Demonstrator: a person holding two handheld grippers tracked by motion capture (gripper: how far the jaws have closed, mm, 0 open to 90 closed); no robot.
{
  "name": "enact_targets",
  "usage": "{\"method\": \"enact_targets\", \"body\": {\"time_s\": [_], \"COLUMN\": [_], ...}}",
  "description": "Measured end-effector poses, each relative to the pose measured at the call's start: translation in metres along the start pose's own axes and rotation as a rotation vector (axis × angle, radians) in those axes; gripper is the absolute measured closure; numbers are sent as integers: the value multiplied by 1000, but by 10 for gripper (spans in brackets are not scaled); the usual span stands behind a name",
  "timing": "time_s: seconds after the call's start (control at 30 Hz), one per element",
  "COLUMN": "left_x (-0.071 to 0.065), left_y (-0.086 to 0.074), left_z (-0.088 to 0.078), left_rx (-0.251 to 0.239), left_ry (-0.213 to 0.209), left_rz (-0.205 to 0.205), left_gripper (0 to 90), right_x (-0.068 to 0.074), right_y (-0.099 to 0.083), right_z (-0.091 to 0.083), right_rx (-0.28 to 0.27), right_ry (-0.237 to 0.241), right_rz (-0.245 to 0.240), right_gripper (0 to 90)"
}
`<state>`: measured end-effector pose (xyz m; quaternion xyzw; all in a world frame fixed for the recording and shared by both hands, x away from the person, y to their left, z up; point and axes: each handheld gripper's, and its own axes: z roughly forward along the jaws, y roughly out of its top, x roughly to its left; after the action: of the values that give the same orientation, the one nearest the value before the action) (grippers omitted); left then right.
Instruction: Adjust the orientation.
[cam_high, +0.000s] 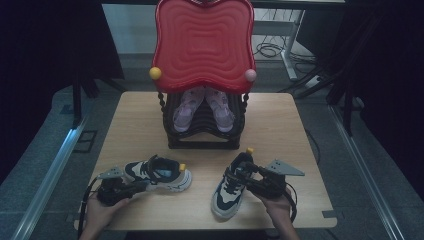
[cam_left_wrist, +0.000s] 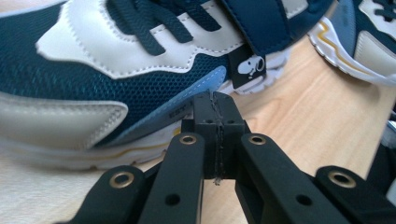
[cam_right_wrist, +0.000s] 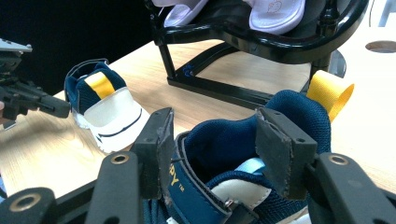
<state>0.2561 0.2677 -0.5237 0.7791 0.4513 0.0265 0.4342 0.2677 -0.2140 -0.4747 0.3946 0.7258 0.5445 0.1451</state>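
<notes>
right gripper clamped across collar of right sneaker, toe toward person. left gripper shut, empty, nosing side of left sneaker, lying crosswise.

On the dark blue strap of the sneaker, yellow letters read "PY" followed by a small "TM" mark; the rest of the word is hidden. A black tag on the other sneaker bears a small white cartoon figure, with no readable lettering.
</notes>
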Motion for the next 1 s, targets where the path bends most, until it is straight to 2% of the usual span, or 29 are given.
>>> {"method": "enact_targets", "body": {"time_s": [0.43, 0.6, 0.73, 0.9, 1.0], "left_x": [21, 26, 30, 35, 34], "left_y": [11, 13, 15, 16, 15], "left_z": [0, 1, 3, 8, 8], "left_rx": [-54, -81, -96, -121, -125], "left_ry": [39, 41, 46, 54, 62], "left_rz": [-58, -88, -105, -127, -121], "left_gripper": [896, 896, 896, 895, 892], "right_x": [2, 3, 3, 4, 5], "right_y": [0, -1, 1, 1, 1], "right_z": [3, 4, 4, 7, 9], "right_rx": [9, 13, -3, -5, 2], "right_ry": [1, 3, 46, 59, 63], "right_rz": [-1, -4, 44, 51, 52], "right_gripper": [478, 478, 478, 479, 482]}}
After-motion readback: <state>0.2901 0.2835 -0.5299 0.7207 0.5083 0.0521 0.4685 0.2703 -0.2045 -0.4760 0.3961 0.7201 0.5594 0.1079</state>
